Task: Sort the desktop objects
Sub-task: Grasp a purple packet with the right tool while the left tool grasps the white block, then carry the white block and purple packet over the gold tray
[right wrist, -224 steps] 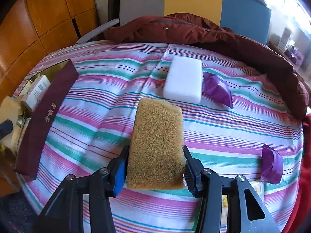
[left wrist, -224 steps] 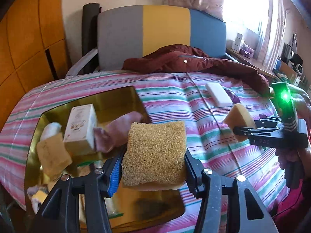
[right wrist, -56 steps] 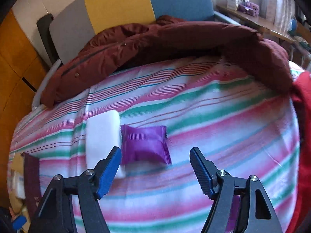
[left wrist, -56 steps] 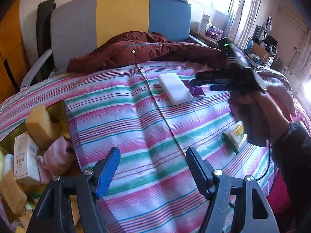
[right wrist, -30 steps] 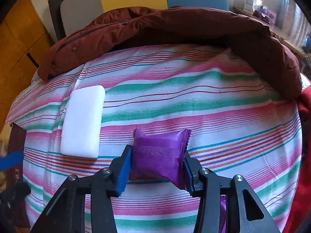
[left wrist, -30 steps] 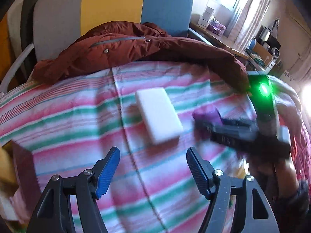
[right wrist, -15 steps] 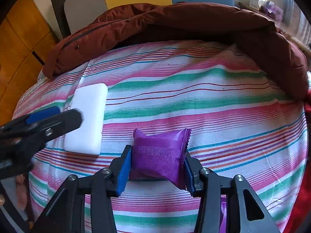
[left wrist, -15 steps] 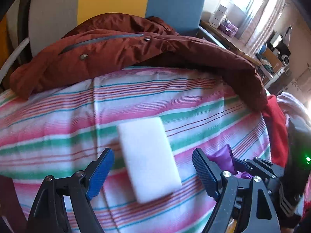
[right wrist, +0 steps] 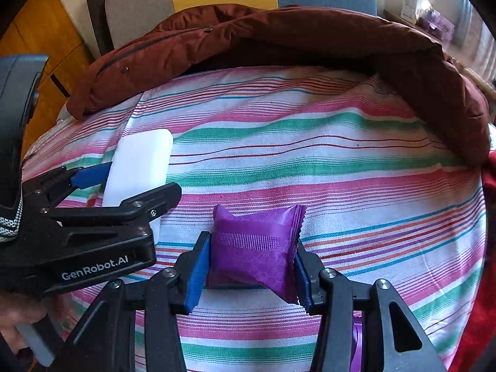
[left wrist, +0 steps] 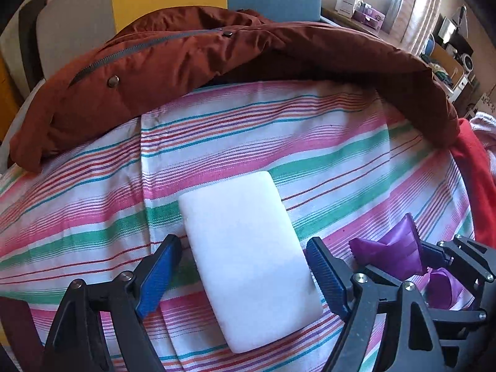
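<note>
A striped cloth (left wrist: 310,142) spreads beneath both grippers, with a brown jacket (left wrist: 186,59) bunched beyond them. The left gripper (left wrist: 245,274) stands spread, straddling a white block (left wrist: 248,254) without pressing it. Just to its right, the right gripper (right wrist: 248,268) is clamped on a purple packet (right wrist: 255,248).

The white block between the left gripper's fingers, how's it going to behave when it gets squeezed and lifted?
The white block looks like matte foam with rounded edges, so it is probably light and may dent between the left gripper pads rather than slip. It lies flat on the striped cloth, so rolling seems unlikely. The open jaws sit astride its near end, so the far end might droop.
</note>
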Demonstrator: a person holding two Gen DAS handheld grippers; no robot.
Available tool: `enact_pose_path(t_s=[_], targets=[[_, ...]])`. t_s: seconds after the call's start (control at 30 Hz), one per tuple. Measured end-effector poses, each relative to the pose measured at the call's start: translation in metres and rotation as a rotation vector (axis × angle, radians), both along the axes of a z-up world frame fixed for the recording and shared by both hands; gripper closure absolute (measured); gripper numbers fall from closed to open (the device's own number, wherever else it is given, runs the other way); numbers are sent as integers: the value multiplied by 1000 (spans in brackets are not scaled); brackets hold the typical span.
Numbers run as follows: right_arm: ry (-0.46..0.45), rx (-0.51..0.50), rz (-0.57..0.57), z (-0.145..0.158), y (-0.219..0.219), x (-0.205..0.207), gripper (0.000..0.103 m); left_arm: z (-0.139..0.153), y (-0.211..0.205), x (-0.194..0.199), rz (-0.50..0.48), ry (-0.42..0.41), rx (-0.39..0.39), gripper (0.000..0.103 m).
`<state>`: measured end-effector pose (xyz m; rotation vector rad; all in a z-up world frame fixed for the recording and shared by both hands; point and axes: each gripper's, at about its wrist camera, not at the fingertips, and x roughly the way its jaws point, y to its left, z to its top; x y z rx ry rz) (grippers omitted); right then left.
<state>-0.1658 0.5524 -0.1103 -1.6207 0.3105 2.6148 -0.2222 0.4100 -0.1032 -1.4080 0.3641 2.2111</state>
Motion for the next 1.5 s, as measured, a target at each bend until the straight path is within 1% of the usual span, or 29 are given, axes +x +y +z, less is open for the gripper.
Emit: enact_pose_path(t_s=[0.07,0.13,0.23,0.33,0.47,0.67,0.7,0.87,1.03,1.07,1.23,1.4,1.5], targets=[[0,3,0,-3,-5,-7,53,0,-1,1,-3,8,-4,21],[0,10,3,-4,-5,-7,53,2,-4,2,11,20,-20,29],[1,14,6,-3,-4,-6,53,4,-10,3,37,31,-15,39],[1,16,5,-3,-4,-5,53,5,-19,5,53,43,-3,40],[2,29,11,-2,-6,-4,53,5,-25,15,40,81,-17,41],[11,33,28,-1,-11,-6,53,3,-44,39,64,84,24,42],[12,31,36,-1,-12,-7,53,2,-52,43,76,73,38,42],[18,23,77,0,-20,-6,53,7,-76,60,112,74,67,42],[26,34,94,-1,-29,-6,53,23,-93,75,135,106,88,42],[28,38,103,-1,-32,-6,53,29,-89,71,137,115,90,42],[42,69,135,0,-44,-2,55,44,-100,70,140,161,103,42],[50,68,157,5,-50,6,55,60,-115,82,143,197,120,42],[51,55,169,6,-56,7,55,68,-127,91,151,200,140,42]])
